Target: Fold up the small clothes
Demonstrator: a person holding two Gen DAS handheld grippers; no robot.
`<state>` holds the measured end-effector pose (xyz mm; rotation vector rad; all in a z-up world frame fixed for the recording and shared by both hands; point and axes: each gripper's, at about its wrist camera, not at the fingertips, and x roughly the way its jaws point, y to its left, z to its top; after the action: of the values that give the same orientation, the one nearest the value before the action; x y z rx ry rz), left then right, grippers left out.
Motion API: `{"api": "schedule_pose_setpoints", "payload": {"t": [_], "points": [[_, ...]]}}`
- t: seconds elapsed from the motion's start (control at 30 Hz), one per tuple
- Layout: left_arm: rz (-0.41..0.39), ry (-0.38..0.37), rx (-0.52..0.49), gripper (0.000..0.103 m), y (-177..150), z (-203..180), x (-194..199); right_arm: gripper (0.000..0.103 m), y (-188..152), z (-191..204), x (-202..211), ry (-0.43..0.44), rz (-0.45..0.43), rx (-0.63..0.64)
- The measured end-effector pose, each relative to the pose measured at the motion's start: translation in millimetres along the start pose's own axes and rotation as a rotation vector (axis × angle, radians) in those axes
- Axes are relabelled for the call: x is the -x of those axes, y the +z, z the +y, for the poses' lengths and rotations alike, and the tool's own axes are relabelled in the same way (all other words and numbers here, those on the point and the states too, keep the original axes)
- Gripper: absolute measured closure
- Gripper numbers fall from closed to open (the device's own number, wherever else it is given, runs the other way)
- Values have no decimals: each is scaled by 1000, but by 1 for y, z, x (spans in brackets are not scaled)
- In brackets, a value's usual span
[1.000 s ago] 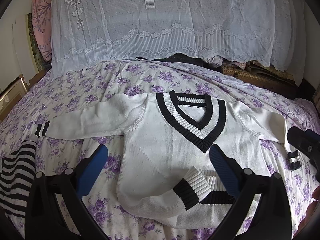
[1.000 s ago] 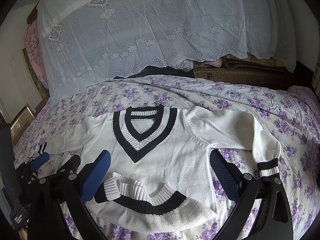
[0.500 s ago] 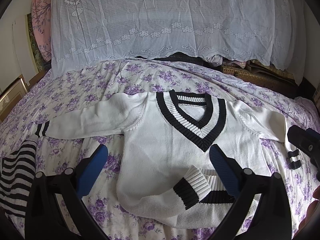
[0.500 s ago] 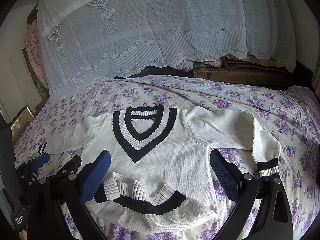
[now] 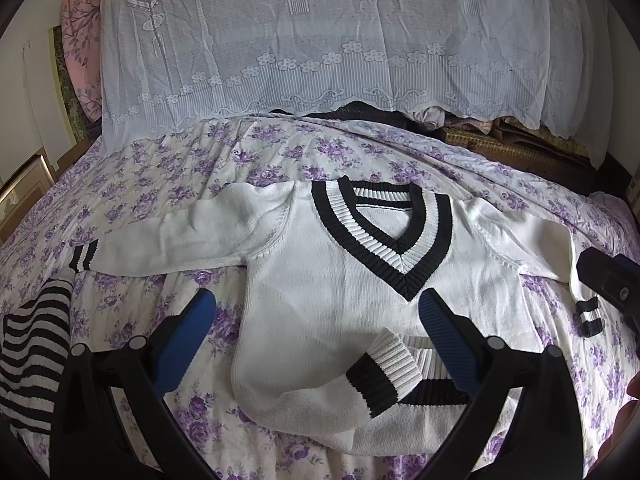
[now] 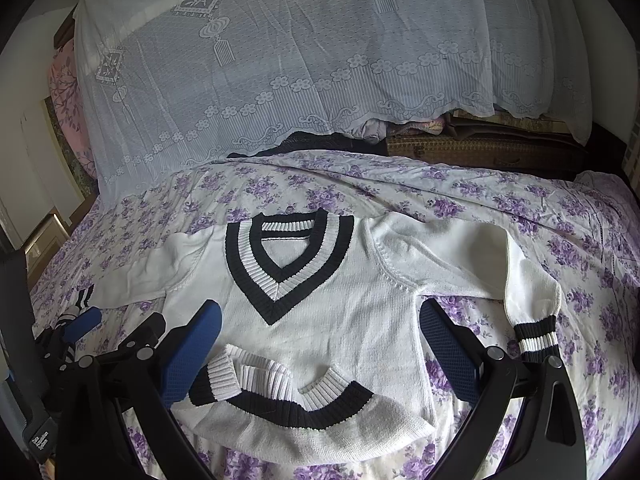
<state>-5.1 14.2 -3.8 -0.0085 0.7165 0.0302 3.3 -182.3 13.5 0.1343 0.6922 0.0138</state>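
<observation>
Sweater (image 5: 340,292), white knit w/ black-and-white V-neck trim, lies face up on the floral bedsheet (image 5: 224,160), approx. centre of bed.

L to R, left wrist view:
- Striped garment (image 5: 32,356) at far left edge, partly out of frame; not touching the sweater as far as visible.
- Left sleeve (image 5: 172,240) stretched out flat to the side, cuff outward. Not folded.
- Left gripper (image 5: 316,336): jaws wide apart, nothing between them, hovering over lower body of sweater.
- Hem (image 5: 384,376) turned up and bunched at the near edge; rib band shows. Looks like a rough partial fold, not squared.
- Right sleeve (image 6: 520,272) bent at elbow, cuff hanging toward the near side.
- Right gripper (image 6: 320,336): jaws also spread, empty, over sweater's lower right.

Progress, est.: early. Garment laid out; sleeves and body folds remain.

Orientation: collar points away toward the lace cover (image 5: 320,40), hem nearest the cameras. Body axis runs near-to-far; w/ sleeves out, longest span is L-R.
</observation>
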Motion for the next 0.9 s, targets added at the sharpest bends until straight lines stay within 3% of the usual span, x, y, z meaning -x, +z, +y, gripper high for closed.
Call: {"api": "schedule_pose_setpoints", "payload": {"t": [0.4,0.6,0.77,0.9], "points": [[21,-15,-14,4,-11,-5,-8,3,-2,0,-3,-1,2,1],[119,-88,-78,4,-24,-20,-33,3,-3,-14,-23,-25,87,3],[209,-106,-90,4,-31,-28,-71,3,-38,-59,-66,-59,144,-84],[263,-143,-93,4,-38,-28,-90,3,-49,-64,-84,29,185,-119]]}}
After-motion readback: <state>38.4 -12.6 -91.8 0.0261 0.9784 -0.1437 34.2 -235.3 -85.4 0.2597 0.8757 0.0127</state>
